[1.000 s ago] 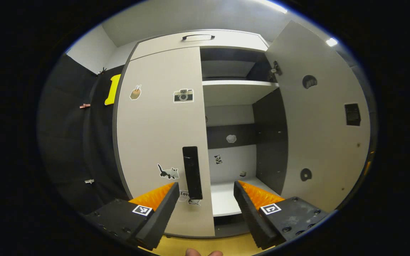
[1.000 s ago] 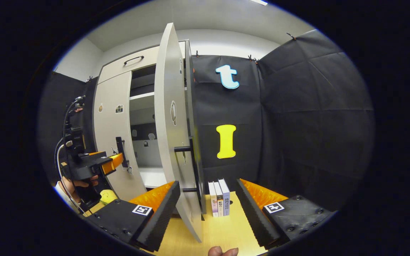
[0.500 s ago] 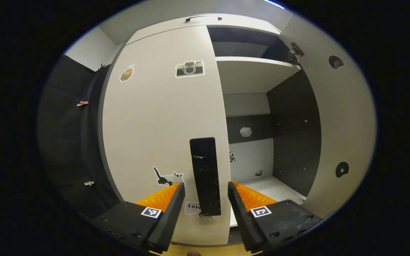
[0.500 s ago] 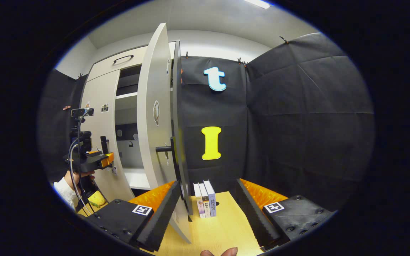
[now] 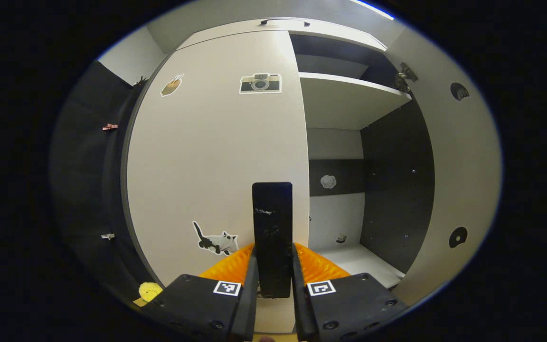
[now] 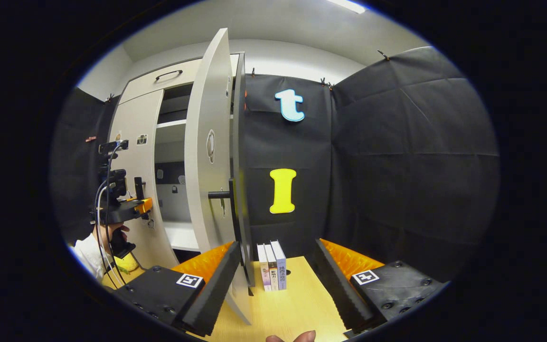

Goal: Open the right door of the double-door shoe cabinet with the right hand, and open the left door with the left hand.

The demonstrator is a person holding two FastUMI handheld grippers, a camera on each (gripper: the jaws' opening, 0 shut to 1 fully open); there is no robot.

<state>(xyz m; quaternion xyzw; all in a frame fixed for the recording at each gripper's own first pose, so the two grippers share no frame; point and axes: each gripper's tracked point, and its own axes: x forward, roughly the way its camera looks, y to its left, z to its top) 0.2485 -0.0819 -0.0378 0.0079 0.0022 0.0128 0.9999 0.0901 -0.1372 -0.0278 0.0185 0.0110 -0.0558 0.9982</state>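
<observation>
The pale shoe cabinet's left door (image 5: 207, 156) is closed, with stickers on its face. Its black vertical handle (image 5: 272, 223) stands between the fingers of my left gripper (image 5: 272, 278), which is shut on the handle's lower part. The right door (image 5: 458, 156) is swung wide open, showing a white shelf (image 5: 349, 97) and the dark inside. In the right gripper view that open door (image 6: 207, 156) stands edge-on with its black handle (image 6: 232, 194) facing right. My right gripper (image 6: 276, 285) is open and holds nothing, just beside the door's lower edge. The left gripper (image 6: 133, 206) sits far left at the left door (image 6: 136, 118).
Three books (image 6: 272, 266) stand upright on the wooden table (image 6: 297, 308) right of the open door. A top drawer with a black handle (image 6: 169, 74) caps the cabinet. A hand (image 6: 112, 232) holds the left gripper. A yellow object (image 5: 150, 290) lies low at the left.
My left gripper moved in on the left door's handle and its fingers came together on it. The right gripper stayed open and hardly moved; the right door stayed open.
</observation>
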